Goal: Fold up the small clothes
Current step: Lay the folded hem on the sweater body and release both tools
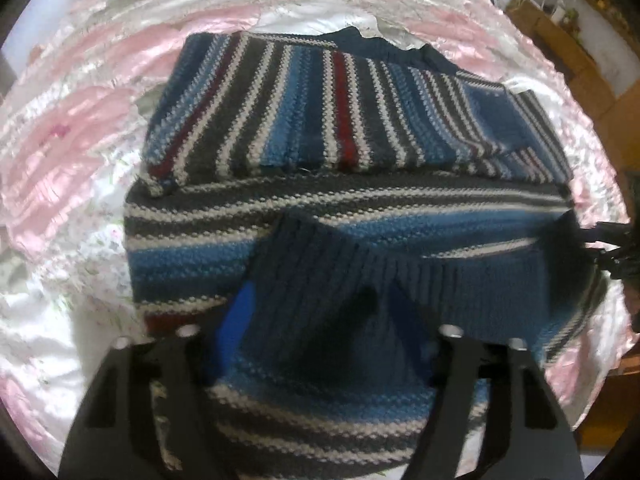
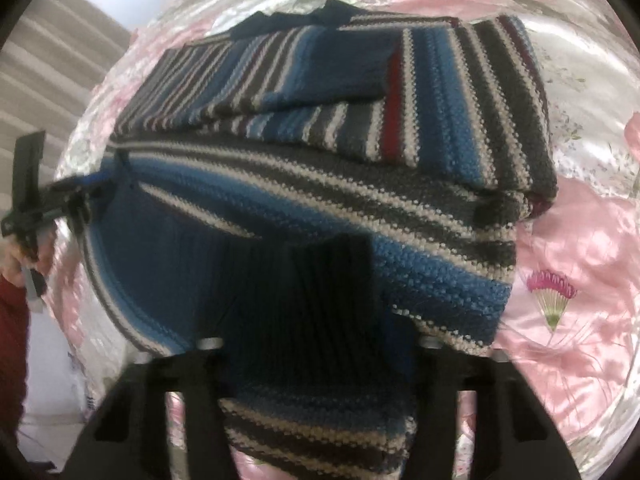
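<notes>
A knitted sweater (image 1: 340, 120) striped in blue, grey, white and red lies on a pink satin bedspread (image 1: 80, 120), its sleeves folded across the body. My left gripper (image 1: 320, 316) is shut on the sweater's dark-blue ribbed hem (image 1: 320, 264), which is lifted and drapes over the fingers. In the right wrist view the sweater (image 2: 440, 120) fills the middle, and my right gripper (image 2: 316, 324) is shut on the ribbed hem (image 2: 304, 280). Each view shows the other gripper pinching the raised hem's far corner: the right gripper (image 1: 608, 240) and the left gripper (image 2: 64, 200). Cloth hides the fingertips.
The bedspread (image 2: 580, 260) spreads around the sweater, with a fan print (image 2: 552, 292) to the right. Brown boxes (image 1: 568, 48) stand beyond the bed's far right edge. A hand and a red sleeve (image 2: 12, 320) sit at the left, before a striped wall (image 2: 60, 60).
</notes>
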Tool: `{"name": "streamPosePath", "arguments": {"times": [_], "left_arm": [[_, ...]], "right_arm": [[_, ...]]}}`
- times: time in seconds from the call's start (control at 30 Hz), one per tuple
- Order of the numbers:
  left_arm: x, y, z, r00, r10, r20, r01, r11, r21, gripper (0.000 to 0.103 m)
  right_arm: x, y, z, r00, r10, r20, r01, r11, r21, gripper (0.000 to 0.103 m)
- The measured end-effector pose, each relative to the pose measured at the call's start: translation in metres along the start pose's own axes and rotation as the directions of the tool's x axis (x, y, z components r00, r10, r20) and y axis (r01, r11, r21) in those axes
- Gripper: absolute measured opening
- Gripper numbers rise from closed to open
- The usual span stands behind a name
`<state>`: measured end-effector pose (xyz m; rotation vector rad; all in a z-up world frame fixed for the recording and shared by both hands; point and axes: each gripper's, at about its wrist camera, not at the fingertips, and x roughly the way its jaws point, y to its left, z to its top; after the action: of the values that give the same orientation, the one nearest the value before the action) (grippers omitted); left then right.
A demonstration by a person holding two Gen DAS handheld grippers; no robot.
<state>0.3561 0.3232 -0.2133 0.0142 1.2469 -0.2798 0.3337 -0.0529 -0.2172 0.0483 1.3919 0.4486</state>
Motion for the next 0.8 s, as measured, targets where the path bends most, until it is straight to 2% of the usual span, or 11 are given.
{"name": "streamPosePath", "arguments": {"times": [0.07,0.13,0.33,0.4,0.47,0.53,0.6,0.63,0.67,0.7,0.8], "left_arm": [[-0.003,0.001,-0.001,0.999,-0.047,-0.009,0.046,0.999,-0.017,0.013],[-0.010,0.002,-0.005,0.996,-0.085,0.006,0.085,0.996,-0.036,0.004],[-0.037,-0.006,-0.037,0.993,-0.088,0.079,0.088,0.996,-0.003,0.000],[-0.037,-0.005,-0.046,0.994,-0.072,0.076,0.072,0.997,0.004,0.000],[-0.032,-0.001,-0.053,0.998,-0.014,0.066,0.014,1.000,0.000,0.000],[-0.031,0.008,-0.051,0.998,-0.029,0.064,0.031,0.999,-0.032,0.000],[-0.035,0.013,-0.044,0.996,-0.042,0.083,0.047,0.998,-0.052,0.010],[-0.039,0.013,-0.037,0.994,-0.036,0.104,0.041,0.998,-0.042,0.028],[-0.041,0.012,-0.030,0.993,-0.035,0.114,0.037,0.999,-0.024,0.053],[-0.041,0.010,-0.021,0.992,-0.043,0.117,0.042,0.999,0.008,0.063],[-0.029,0.004,-0.004,0.996,-0.049,0.077,0.043,0.996,0.083,0.069]], "right_arm": [[-0.002,0.004,-0.003,1.000,0.001,0.011,0.000,1.000,-0.029,0.020],[-0.011,0.004,-0.008,0.998,0.046,0.035,-0.045,0.999,-0.024,0.015],[-0.041,0.003,-0.031,0.987,0.112,0.111,-0.111,0.994,-0.016,0.012],[-0.041,0.004,-0.037,0.989,0.100,0.107,-0.100,0.995,-0.010,0.012],[-0.035,0.002,-0.043,0.994,0.070,0.084,-0.070,0.998,-0.007,0.012],[-0.029,0.001,-0.046,0.995,0.066,0.075,-0.067,0.998,0.011,0.012],[-0.027,0.003,-0.045,0.994,0.068,0.082,-0.070,0.997,0.014,0.012],[-0.027,0.004,-0.045,0.994,0.064,0.085,-0.066,0.998,0.010,0.012],[-0.027,0.004,-0.044,0.994,0.061,0.086,-0.062,0.998,0.007,0.012],[-0.027,0.004,-0.044,0.994,0.060,0.086,-0.061,0.998,0.007,0.012],[-0.023,-0.002,-0.042,0.994,0.071,0.083,-0.074,0.997,0.027,0.012]]}}
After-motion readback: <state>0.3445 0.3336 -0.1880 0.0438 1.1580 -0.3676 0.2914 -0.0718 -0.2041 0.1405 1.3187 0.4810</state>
